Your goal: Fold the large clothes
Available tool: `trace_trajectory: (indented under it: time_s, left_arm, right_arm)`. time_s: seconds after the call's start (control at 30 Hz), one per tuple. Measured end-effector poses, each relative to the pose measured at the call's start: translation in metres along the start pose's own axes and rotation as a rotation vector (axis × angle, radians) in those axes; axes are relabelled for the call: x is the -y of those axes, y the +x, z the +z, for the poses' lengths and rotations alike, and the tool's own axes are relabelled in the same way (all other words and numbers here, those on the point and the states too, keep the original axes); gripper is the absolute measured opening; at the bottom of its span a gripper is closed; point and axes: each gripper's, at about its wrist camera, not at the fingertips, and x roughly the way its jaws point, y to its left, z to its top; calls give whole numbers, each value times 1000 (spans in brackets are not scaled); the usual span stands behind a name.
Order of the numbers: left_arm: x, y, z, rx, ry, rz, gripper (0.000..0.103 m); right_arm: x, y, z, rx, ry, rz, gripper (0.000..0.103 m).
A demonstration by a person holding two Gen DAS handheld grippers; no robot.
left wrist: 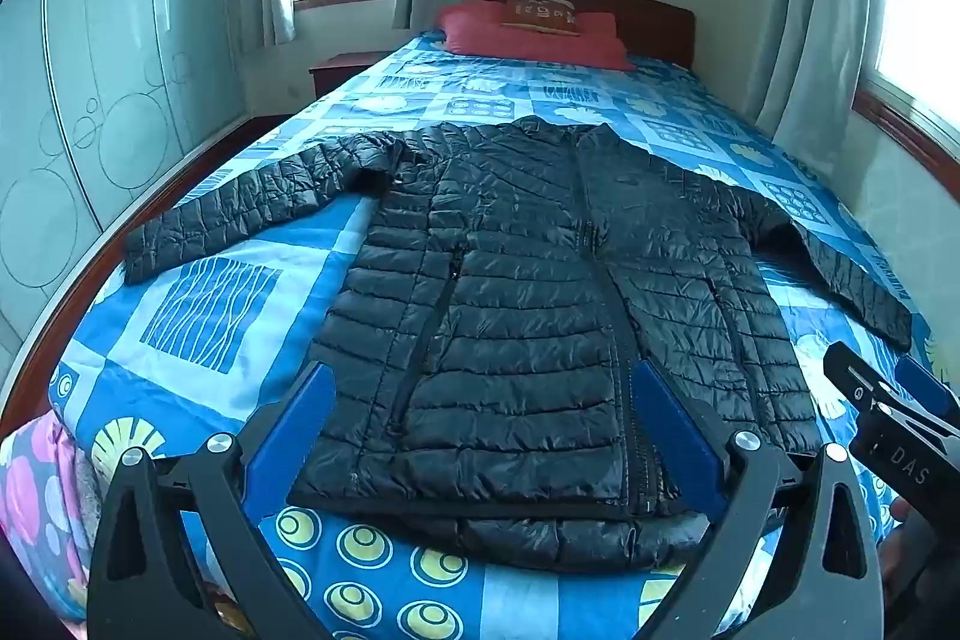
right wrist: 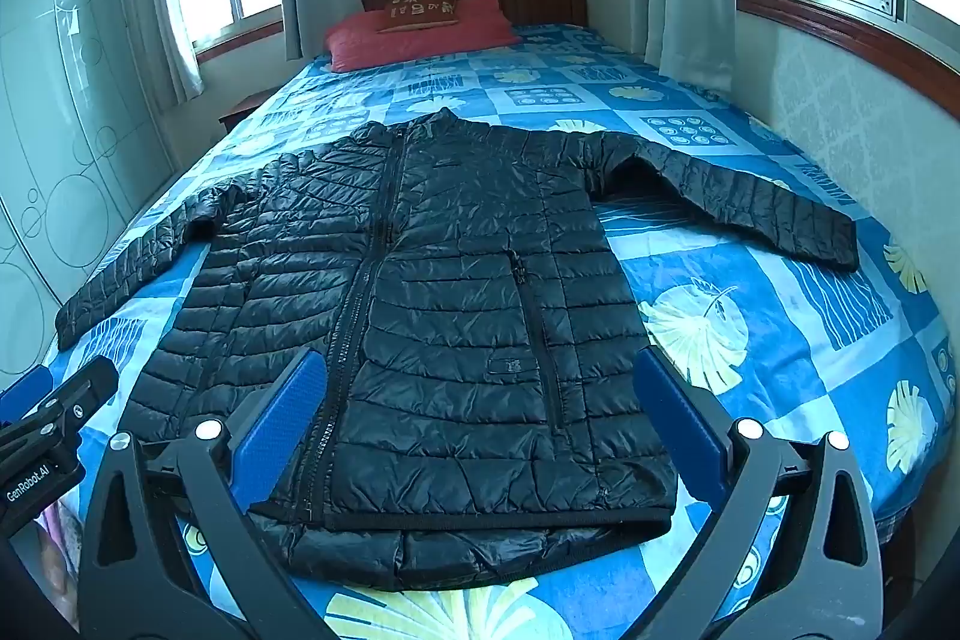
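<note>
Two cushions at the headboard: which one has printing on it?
The small brown cushion; it lies on top of the larger plain red pillow, which shows no print.

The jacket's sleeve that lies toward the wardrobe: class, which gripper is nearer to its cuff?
Left. The left gripper hovers over the jacket's wardrobe-side half, nearer that cuff; the right gripper hovers over the window-side half.

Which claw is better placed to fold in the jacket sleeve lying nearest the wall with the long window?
Probably the right claw. It is open and hangs over the side of the black jacket whose sleeve stretches toward that wall; the left claw sits further over.
</note>
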Motion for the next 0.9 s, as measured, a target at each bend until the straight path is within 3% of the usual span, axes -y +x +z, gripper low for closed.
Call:
trace_trajectory:
  time_s: [0.9]
  left_arm:
    - [0, 2, -5, -10, 0, -5, 98]
  right_arm:
    - [0, 1, -2, -1, 0, 1, 101]
